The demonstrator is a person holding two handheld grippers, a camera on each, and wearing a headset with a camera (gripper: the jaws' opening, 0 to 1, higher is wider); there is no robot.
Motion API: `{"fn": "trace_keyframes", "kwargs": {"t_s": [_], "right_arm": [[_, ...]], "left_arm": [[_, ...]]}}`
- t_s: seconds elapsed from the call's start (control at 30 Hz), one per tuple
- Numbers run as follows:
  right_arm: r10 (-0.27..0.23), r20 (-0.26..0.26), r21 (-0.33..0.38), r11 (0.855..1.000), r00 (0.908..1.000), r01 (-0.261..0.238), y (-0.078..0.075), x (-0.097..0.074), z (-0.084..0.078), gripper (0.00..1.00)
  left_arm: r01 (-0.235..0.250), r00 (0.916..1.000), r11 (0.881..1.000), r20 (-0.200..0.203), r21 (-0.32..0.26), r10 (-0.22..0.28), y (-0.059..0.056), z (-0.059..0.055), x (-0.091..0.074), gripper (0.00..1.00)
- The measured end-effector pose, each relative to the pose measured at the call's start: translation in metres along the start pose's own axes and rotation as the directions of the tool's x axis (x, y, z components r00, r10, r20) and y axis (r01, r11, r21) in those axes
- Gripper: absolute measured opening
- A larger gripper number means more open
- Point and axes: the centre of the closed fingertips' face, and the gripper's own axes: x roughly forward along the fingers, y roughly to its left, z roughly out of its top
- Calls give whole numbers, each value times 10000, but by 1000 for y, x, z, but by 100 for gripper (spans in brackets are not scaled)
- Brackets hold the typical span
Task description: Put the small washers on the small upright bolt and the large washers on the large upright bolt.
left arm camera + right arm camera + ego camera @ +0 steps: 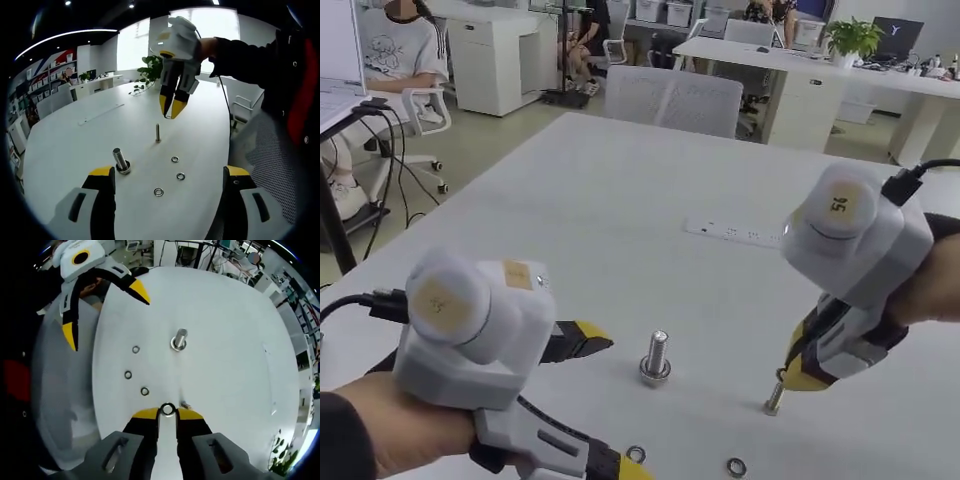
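Note:
The large upright bolt [657,352] stands mid-table with a ring at its foot. The small upright bolt [774,399] stands to its right. My right gripper [167,413] is shut on a small washer [167,409], held just above and beside the small bolt [185,404]. In the head view the right gripper [788,378] hovers over that bolt's top. Three loose washers [175,159] [180,176] [159,192] lie on the table near the front edge. My left gripper [169,175] is open and holds nothing, low at the left of the large bolt [120,160].
The white table [620,200] carries a long white strip [735,234] at the back. Office chairs [675,98], desks and seated people lie beyond the far edge. A potted plant [852,38] stands on a far desk.

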Motion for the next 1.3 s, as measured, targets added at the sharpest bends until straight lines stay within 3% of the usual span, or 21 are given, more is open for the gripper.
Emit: {"fn": "trace_keyframes", "kwargs": {"t_s": [0.33, 0.67, 1.3], "right_arm": [[-213, -151, 178, 9996, 9997, 216, -13, -3, -10, 14], [-154, -272, 179, 9997, 9995, 159, -30, 9, -14, 14], [124, -333, 51, 9999, 9994, -122, -33, 21, -11, 14]], "left_arm": [[231, 9997, 9997, -48, 73, -230, -4, 4, 7, 89], [458, 9988, 9989, -185, 23, -457, -8, 2, 15, 89], [621, 9971, 9980, -437, -143, -627, -6, -6, 24, 89]]}}
